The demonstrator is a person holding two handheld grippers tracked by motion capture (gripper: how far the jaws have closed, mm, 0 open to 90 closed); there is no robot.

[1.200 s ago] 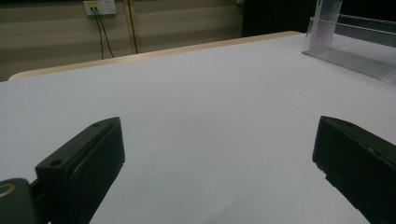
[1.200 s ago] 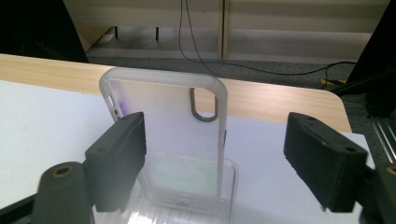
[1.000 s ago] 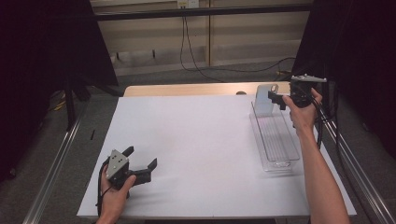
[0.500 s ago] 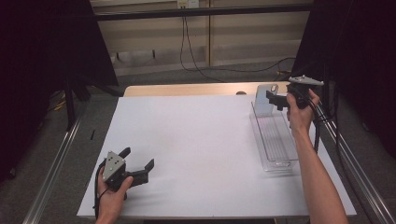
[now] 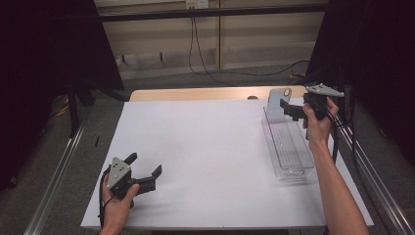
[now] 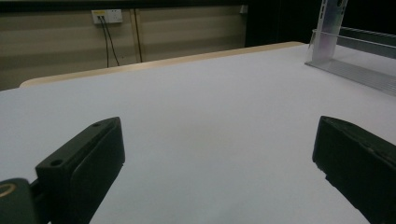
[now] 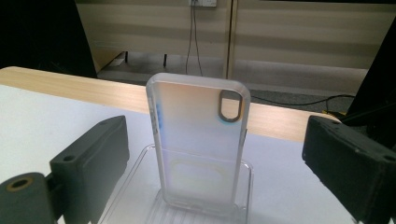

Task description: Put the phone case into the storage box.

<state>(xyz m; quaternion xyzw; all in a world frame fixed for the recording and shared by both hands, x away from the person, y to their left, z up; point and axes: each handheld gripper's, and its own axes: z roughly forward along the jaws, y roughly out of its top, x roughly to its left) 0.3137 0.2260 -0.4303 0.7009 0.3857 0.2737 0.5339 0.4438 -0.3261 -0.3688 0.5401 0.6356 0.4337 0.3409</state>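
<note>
Right gripper view has the right gripper (image 7: 215, 158) with jaws wide apart, holding nothing. Just ahead, a phone case (image 7: 198, 149) stands upright, long side up, in the far end of a clear tray (image 5: 288, 147); its bottom edge is hard to see. Left gripper (image 5: 144, 171) rests spread apart on the counter (image 5: 205, 147).

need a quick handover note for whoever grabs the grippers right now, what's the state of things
Left gripper: open, empty, resting low on the white table cover at the near left corner, far from the work.
Right gripper: open, empty, held at the far right, jaws pointing at the phone case with a gap on both sides; not touching it.
Phone case: translucent, standing upright at the far end of the clear tray, camera cutout at the top.
Done: right gripper lined up on the case.
Left: probably close on the case and lift it out of the tray; nothing is grasped yet.
</note>
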